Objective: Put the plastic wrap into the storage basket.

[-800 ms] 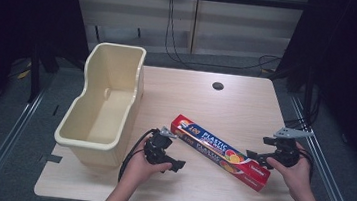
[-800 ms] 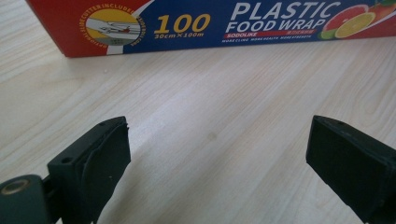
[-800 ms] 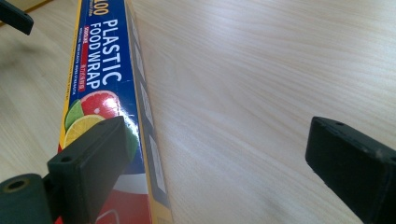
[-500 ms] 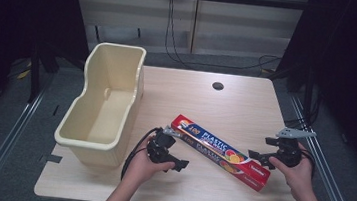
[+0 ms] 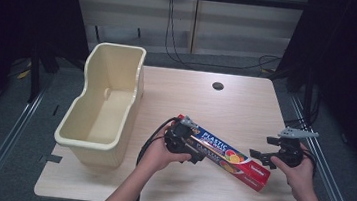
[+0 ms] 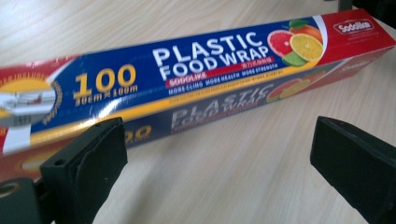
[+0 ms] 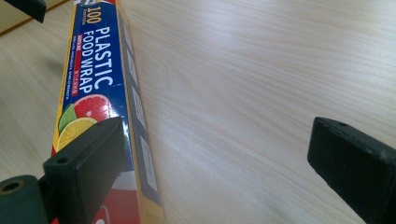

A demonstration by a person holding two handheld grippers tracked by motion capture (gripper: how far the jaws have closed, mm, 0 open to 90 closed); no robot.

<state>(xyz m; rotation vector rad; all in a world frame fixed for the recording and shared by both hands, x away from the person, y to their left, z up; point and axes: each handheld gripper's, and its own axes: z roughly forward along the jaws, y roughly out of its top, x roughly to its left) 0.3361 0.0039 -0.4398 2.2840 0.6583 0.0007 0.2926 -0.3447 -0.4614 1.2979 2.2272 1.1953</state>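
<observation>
A long box of plastic food wrap (image 5: pixel 226 153), blue and red with citrus pictures, lies slantwise on the wooden table (image 5: pixel 226 105). My left gripper (image 5: pixel 188 144) is at the box's left end, jaws open. In the left gripper view the box (image 6: pixel 196 79) lies across just beyond the left gripper (image 6: pixel 219 161), whose left jaw overlaps its near edge. My right gripper (image 5: pixel 263 148) hovers open by the box's right end. In the right gripper view the box (image 7: pixel 93 88) runs away along the left jaw, and bare table lies between the jaws of the right gripper (image 7: pixel 219 158).
A cream plastic tub (image 5: pixel 74 137) stands empty at the table's left side, overhanging its left edge. A dark cable hole (image 5: pixel 217 86) sits in the far middle of the table. Cables trail from both grippers.
My left gripper has moved right and a little farther away, up to the box's left end. The right gripper and the box have stayed about where they were.
</observation>
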